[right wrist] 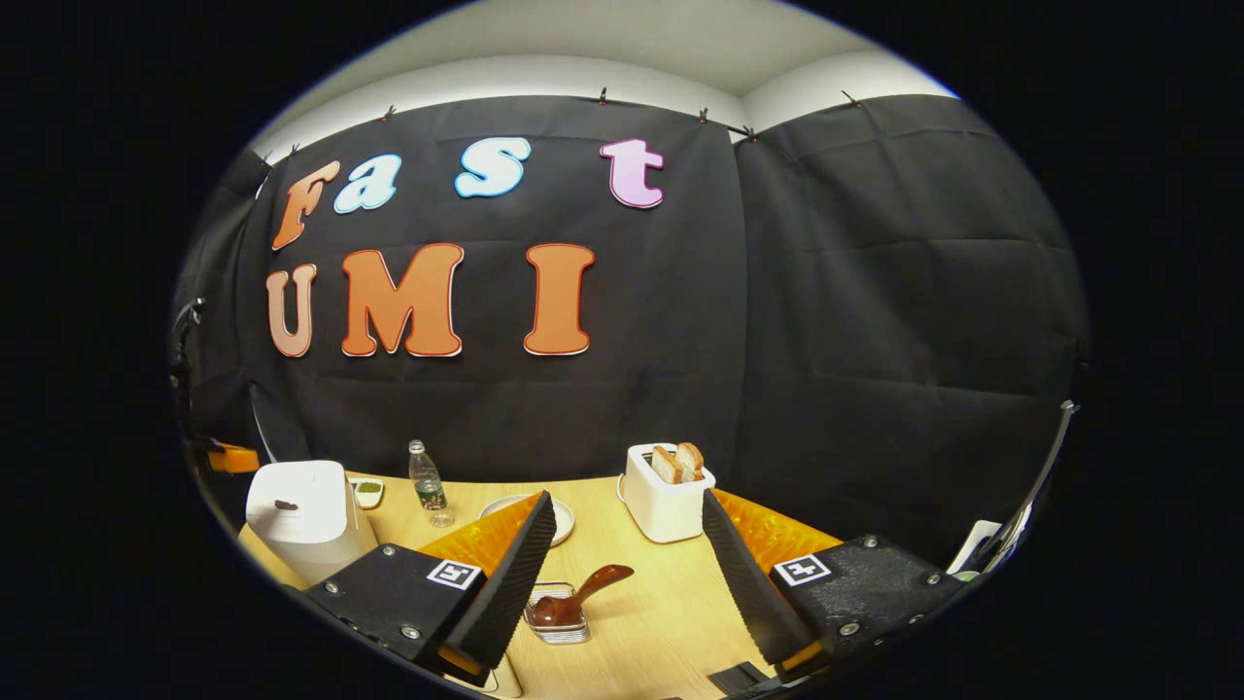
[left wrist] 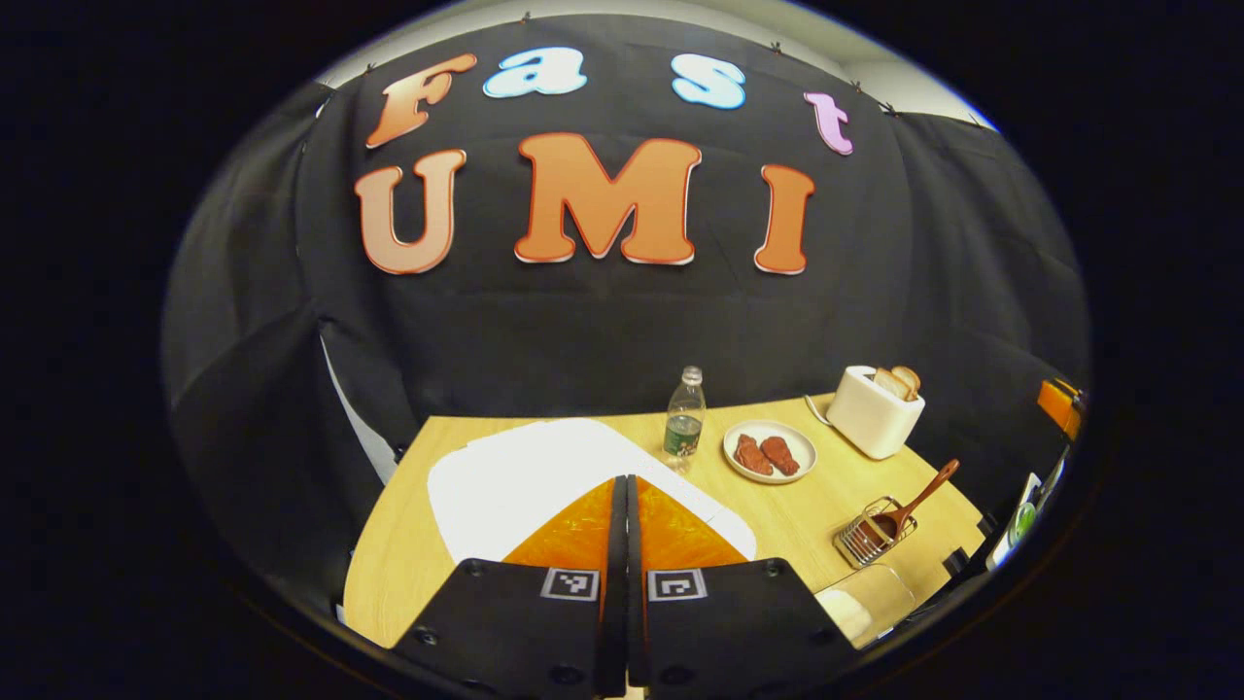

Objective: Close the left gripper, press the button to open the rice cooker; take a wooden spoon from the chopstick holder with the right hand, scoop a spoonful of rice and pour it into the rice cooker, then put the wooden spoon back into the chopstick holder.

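Both fingers of your left gripper (left wrist: 625,486) were pressed together above the rice cooker (left wrist: 525,476); your right gripper (right wrist: 632,544) gaped apart above the wooden spoon (right wrist: 581,595).

Water bottle (left wrist: 685,412), plate (left wrist: 770,451) of meat, toaster (left wrist: 874,411) — bread in it — on table (left wrist: 777,515).

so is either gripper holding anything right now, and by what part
Nothing is held. The left gripper is shut on nothing; the right gripper is open, with the wooden spoon untouched in the chopstick holder.

The white rice cooker (right wrist: 309,515) stands lid-down on the table; the brown wooden spoon (right wrist: 581,595) leans in the wire chopstick holder (right wrist: 558,622).
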`<state>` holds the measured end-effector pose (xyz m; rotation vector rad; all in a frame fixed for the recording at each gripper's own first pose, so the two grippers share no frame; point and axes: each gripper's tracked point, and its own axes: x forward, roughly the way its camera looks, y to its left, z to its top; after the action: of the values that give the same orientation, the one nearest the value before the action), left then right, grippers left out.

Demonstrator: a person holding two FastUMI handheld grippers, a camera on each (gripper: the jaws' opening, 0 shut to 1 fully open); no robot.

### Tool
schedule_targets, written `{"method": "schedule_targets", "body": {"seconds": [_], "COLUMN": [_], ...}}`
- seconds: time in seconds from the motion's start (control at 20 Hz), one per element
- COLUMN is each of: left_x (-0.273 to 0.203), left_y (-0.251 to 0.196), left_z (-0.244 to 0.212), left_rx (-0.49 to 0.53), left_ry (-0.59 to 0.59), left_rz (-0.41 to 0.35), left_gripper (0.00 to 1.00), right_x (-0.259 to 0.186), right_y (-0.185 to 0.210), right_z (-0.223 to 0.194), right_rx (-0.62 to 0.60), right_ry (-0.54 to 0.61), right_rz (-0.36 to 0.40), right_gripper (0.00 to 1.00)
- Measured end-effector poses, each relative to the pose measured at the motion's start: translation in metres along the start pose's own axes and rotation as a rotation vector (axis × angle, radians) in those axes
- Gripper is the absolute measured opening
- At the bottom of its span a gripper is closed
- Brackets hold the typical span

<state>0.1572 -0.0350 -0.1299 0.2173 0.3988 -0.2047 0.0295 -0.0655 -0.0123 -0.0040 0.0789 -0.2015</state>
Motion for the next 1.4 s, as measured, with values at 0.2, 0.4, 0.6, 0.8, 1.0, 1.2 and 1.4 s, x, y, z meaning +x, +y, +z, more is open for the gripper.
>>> {"method": "schedule_targets", "body": {"seconds": [0.2,0.4,0.6,0.8,1.0,1.2,1.4], "left_x": [0.024,0.028,0.036,0.033,0.010,-0.044,-0.093], "left_y": [0.004,0.002,0.007,0.010,0.013,0.020,0.033], "left_z": [-0.038,-0.063,-0.062,-0.057,0.003,0.078,0.117], "left_rx": [0.011,-0.020,-0.097,-0.088,-0.128,-0.122,-0.114], "left_ry": [0.100,0.156,0.136,0.116,-0.007,-0.180,-0.295], "left_rz": [0.020,0.024,0.034,0.063,0.097,0.117,0.163], "left_gripper": [0.05,0.05,0.06,0.05,0.05,0.04,0.05], "right_x": [-0.003,-0.004,-0.005,-0.007,-0.007,-0.004,0.001], "right_y": [-0.017,-0.030,-0.033,-0.031,-0.024,-0.017,-0.009], "right_z": [-0.010,-0.016,-0.025,-0.029,-0.025,-0.027,-0.022], "right_rx": [-0.016,-0.019,-0.015,-0.018,0.009,0.031,0.070], "right_ry": [0.022,0.043,0.068,0.078,0.065,0.064,0.041], "right_rz": [-0.039,-0.071,-0.075,-0.065,-0.033,-0.008,0.032], "right_gripper": [0.94,0.94,0.94,0.94,0.94,0.94,0.94]}}
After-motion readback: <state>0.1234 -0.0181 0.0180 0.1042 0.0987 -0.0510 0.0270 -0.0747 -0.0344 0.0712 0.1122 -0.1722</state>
